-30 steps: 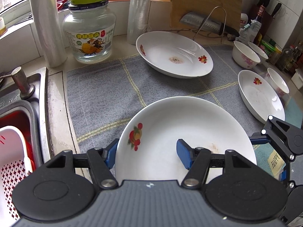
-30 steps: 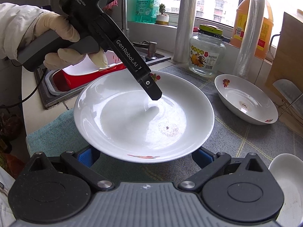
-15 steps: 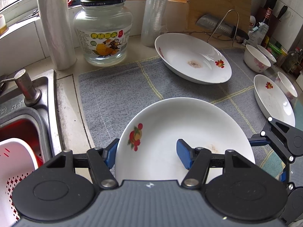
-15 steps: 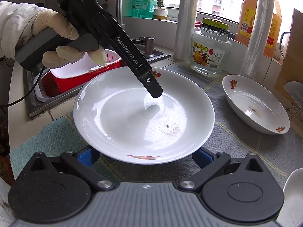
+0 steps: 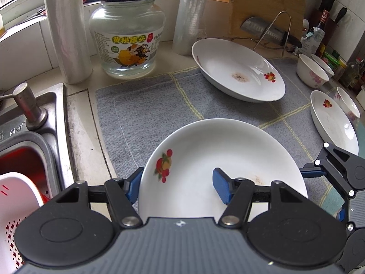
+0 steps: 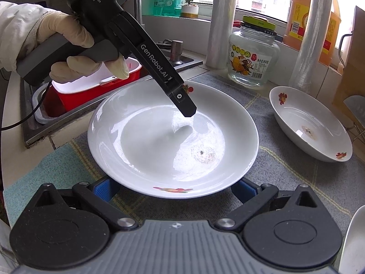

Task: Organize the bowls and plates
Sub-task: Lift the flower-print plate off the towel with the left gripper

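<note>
- My left gripper (image 5: 175, 186) is clamped on the near rim of the big plate (image 5: 219, 159), one blue pad inside the dish, the other outside.
- From the right wrist view, that plate hangs tilted just above the grey mat (image 5: 146, 105), not yet set down.
- My right gripper (image 6: 175, 188) sits with its jaws wide beneath the plate's near edge; I can't tell whether the pads touch it.
- Nothing looks stacked so far: a second plate (image 5: 237, 70) lies alone at the back of the mat, a third plate (image 5: 335, 123) off to the right.
- Small bowls (image 5: 312, 70) stand loose near the bottles, unsorted.
- My read: early days, with one plate in transit and the gathering of plates and bowls all left to do.
</note>
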`<state>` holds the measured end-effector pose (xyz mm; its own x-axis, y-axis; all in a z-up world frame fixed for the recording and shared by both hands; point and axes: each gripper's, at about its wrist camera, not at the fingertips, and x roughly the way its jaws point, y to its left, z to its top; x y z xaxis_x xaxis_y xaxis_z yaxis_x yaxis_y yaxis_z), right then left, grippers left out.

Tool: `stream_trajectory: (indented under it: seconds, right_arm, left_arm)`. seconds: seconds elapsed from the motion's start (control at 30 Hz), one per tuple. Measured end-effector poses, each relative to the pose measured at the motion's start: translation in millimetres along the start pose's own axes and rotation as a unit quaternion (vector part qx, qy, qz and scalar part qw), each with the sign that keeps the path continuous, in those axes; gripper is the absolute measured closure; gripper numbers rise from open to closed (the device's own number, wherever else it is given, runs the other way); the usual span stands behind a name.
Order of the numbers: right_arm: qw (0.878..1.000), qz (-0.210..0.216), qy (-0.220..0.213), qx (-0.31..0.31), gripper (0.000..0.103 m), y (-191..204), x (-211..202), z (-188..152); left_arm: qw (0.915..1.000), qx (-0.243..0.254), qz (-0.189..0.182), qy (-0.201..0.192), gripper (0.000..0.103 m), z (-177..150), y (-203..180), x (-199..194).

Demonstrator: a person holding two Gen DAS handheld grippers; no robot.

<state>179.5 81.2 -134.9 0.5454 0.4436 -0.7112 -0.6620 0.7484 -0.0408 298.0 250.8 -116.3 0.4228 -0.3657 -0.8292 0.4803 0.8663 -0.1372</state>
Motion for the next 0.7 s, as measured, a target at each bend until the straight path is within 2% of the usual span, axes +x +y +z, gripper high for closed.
stream_trajectory:
  seconds: [0.7]
  right_arm:
    - [1.000, -0.008, 0.000, 0.005, 0.000, 1.4, 1.9, 1.7]
  left_arm:
    - [1.0000, 0.004, 0.005, -0.007, 0.039, 1.8, 1.1, 5.0]
